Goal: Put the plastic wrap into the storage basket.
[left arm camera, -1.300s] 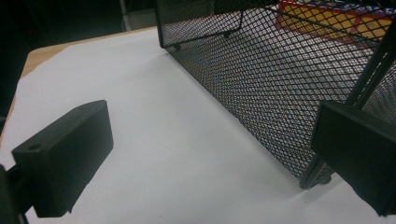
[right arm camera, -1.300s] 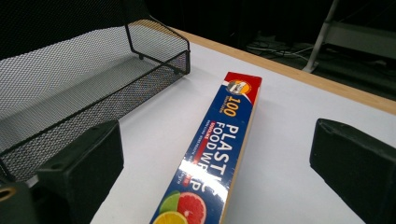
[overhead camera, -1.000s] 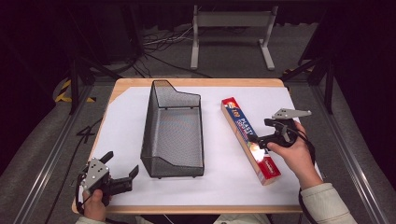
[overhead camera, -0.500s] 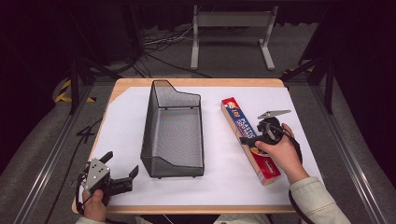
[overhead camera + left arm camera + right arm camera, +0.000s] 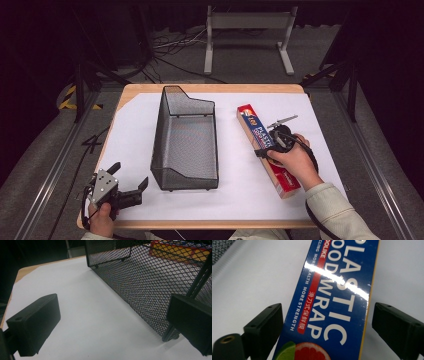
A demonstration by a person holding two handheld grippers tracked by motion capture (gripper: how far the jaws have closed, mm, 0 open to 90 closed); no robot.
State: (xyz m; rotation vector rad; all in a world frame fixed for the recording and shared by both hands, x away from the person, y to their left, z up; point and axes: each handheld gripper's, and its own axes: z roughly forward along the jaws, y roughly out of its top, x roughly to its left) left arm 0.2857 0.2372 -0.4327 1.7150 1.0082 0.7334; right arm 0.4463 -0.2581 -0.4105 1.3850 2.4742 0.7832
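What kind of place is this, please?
Probably a recording studio or lab, not a kitchen: a white-covered table stands among dark curtains, floor cables and a metal stand, with handheld grippers in use.

A wooden table in a dark studio space

A white sheet [image 5: 320, 107] covered the wooden table [image 5: 210, 88], which stood on grey carpeted floor [image 5: 385, 130]. Behind it, a grey metal stand [image 5: 248, 22] rose before black surroundings, cables [image 5: 170, 47] trailed across the floor, yellow-black tape [image 5: 70, 97] marked the left, and metal rails [image 5: 47, 172] flanked the table.
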